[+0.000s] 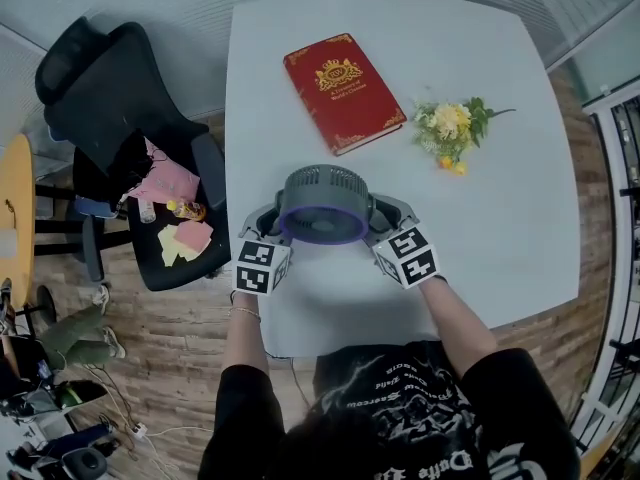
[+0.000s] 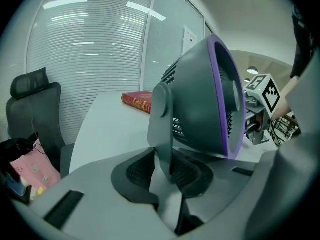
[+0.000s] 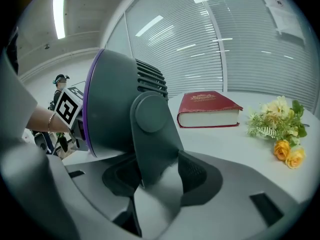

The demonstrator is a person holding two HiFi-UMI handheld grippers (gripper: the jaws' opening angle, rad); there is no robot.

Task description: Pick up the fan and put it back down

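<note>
The fingers of the left gripper and right gripper each pinched a side arm of the fan; lifting unevenly could tilt it and loosen one grip.

A white desk with rounded corners stands on a wood-plank floor, its far edge close to glass walls covered by pale horizontal blinds. A black high-backed office chair sits just beside the desk's left side, and long ceiling lights glow overhead.
</note>
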